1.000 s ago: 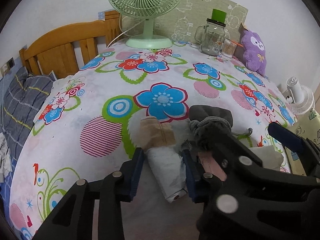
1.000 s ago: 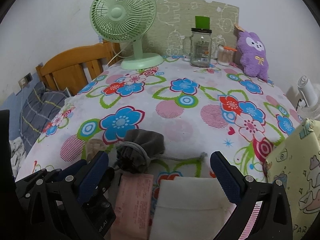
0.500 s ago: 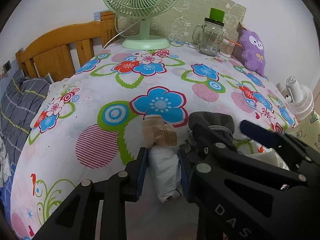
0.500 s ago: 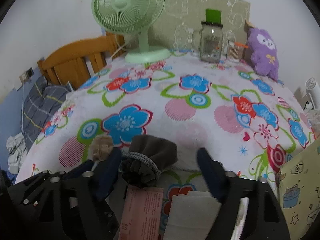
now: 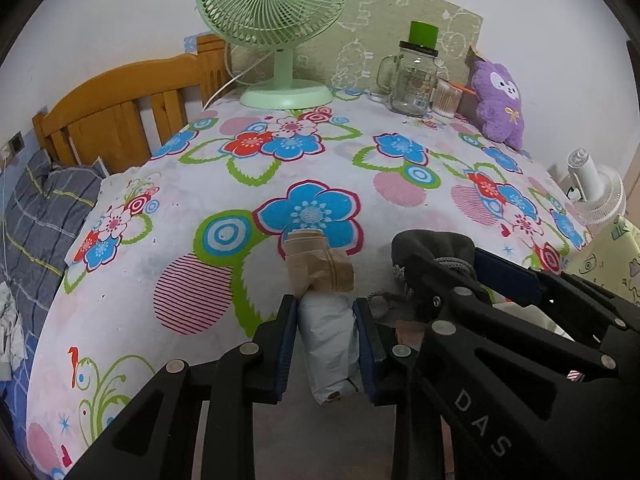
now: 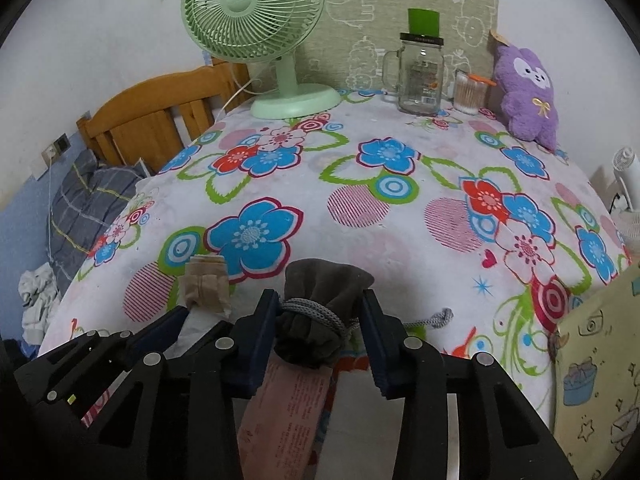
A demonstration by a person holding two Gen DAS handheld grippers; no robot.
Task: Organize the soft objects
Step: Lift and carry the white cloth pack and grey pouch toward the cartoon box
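Note:
My left gripper (image 5: 326,340) is shut on a pale grey-white rolled bundle (image 5: 330,344) with a tan cloth end (image 5: 316,264), lying on the flowered tablecloth (image 5: 280,160). My right gripper (image 6: 318,326) is shut on a dark grey drawstring pouch (image 6: 320,304) with a grey cord (image 6: 312,312). The pouch also shows in the left wrist view (image 5: 436,246), to the right of the bundle. The tan end of the bundle shows in the right wrist view (image 6: 206,284). A pink packet (image 6: 284,412) and a white folded item (image 6: 352,432) lie under the right gripper.
A green fan (image 6: 260,40), a glass jar mug (image 6: 420,76), a cotton-swab cup (image 6: 466,92) and a purple plush toy (image 6: 528,96) stand at the table's far edge. A wooden bed frame (image 5: 120,108) is at left. A patterned yellow box (image 6: 600,360) is at right.
Both grippers closed: the left onto the rolled bundle, the right moved forward and closed onto the grey pouch.

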